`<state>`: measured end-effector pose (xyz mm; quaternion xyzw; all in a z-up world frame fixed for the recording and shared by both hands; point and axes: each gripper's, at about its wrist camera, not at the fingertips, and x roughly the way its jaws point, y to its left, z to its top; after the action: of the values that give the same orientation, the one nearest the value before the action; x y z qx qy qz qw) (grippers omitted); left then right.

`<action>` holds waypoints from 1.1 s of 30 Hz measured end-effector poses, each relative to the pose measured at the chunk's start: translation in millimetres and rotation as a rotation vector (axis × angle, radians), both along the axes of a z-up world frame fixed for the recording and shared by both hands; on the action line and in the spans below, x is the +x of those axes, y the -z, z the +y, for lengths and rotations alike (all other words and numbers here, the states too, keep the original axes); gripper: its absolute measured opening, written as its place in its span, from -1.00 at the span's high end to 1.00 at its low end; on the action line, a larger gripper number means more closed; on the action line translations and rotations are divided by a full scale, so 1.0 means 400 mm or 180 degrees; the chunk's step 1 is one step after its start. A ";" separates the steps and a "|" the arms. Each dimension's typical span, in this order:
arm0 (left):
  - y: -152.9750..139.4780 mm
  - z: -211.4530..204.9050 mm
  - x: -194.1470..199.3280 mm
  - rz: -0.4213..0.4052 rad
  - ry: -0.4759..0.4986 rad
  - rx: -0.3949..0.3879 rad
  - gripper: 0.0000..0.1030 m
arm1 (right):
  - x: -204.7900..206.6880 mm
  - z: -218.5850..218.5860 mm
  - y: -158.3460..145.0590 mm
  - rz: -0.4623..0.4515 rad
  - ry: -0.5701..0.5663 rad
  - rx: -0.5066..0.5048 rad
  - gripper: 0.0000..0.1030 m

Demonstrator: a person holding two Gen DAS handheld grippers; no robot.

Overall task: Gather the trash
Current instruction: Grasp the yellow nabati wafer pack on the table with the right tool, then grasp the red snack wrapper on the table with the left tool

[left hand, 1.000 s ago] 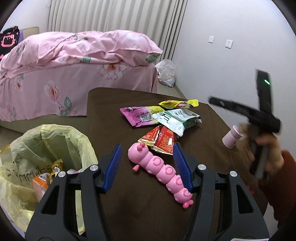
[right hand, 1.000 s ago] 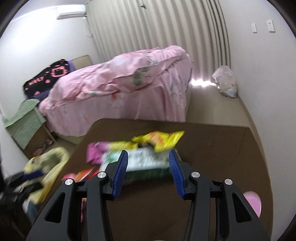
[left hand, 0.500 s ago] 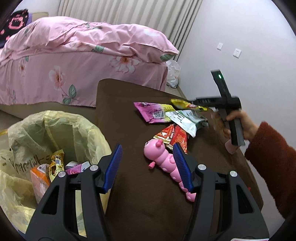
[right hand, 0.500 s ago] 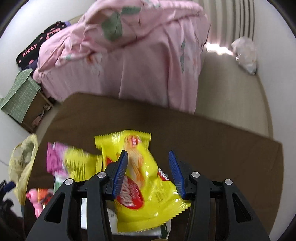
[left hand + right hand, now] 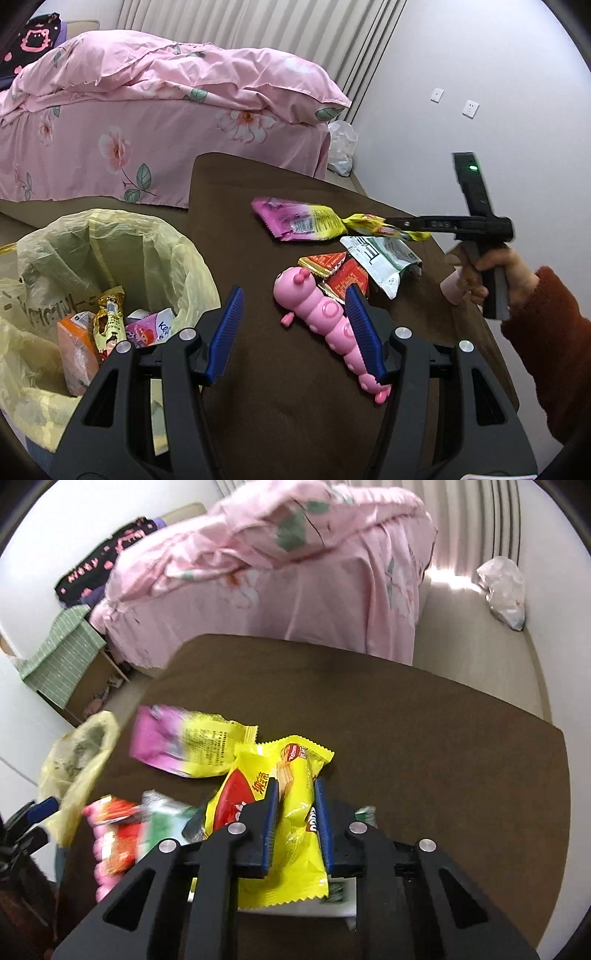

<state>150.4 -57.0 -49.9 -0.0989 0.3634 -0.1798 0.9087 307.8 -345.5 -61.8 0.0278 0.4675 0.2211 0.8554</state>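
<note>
The yellow snack wrapper (image 5: 295, 823) lies on the brown table (image 5: 424, 731), at the 12 o'clock end of the litter pile in the left wrist view, and is pinched across its middle between the blue pads of the right gripper (image 5: 295, 794), jaws nearly closed on the crumpled film. Its lower edge rests on the green-and-white packet (image 5: 380, 254); the pink-and-yellow wrapper (image 5: 184, 746) touches it at 10 o'clock. Judgement: the step in hand is securing and lifting this wrapper. Hold the squeeze firm, raise straight up so the neighbouring packets are not dragged, then carry toward the yellow-lined bin (image 5: 48, 251), off the table edge at about 9 o'clock. The film is slick and may slip if the grip loosens. The left gripper (image 5: 295, 328) hangs wide open, holding nothing, with the pink caterpillar toy (image 5: 325, 317) beyond its fingers; that toy and the red packets (image 5: 332, 269) are untouched.
</note>
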 end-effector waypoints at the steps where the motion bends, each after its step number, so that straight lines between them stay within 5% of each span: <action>1: -0.003 -0.004 -0.007 -0.0009 0.0008 0.0002 -0.05 | -0.029 -0.004 -0.007 -0.0039 -0.0014 0.0022 0.64; 11: -0.006 -0.114 -0.085 0.0007 0.0488 0.0036 -0.05 | -0.376 -0.109 -0.084 -0.0681 0.0298 0.0099 0.65; 17: 0.014 -0.270 -0.169 0.0000 0.1298 0.0194 -0.05 | -0.541 -0.204 -0.069 -0.0837 0.0657 0.0009 0.65; 22: 0.046 -0.423 -0.241 -0.0095 0.2062 0.0659 -0.05 | -0.650 -0.301 -0.022 -0.0798 0.1027 0.0052 0.65; 26: 0.096 -0.489 -0.240 0.0070 0.2077 0.0962 -0.03 | -0.703 -0.350 0.016 -0.0712 0.1216 0.0213 0.65; 29: 0.105 -0.485 -0.224 0.0323 0.2011 0.0721 0.19 | -0.725 -0.369 0.039 -0.0674 0.1289 0.0320 0.65; 33: 0.097 -0.461 -0.222 0.0294 0.1842 0.0753 0.32 | -0.717 -0.363 0.055 -0.0644 0.1310 0.0436 0.65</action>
<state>61.6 -241.4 -88.6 0.1070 0.4358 -0.3828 0.8075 20.9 -490.6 -83.7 0.1581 0.3478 0.0750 0.9211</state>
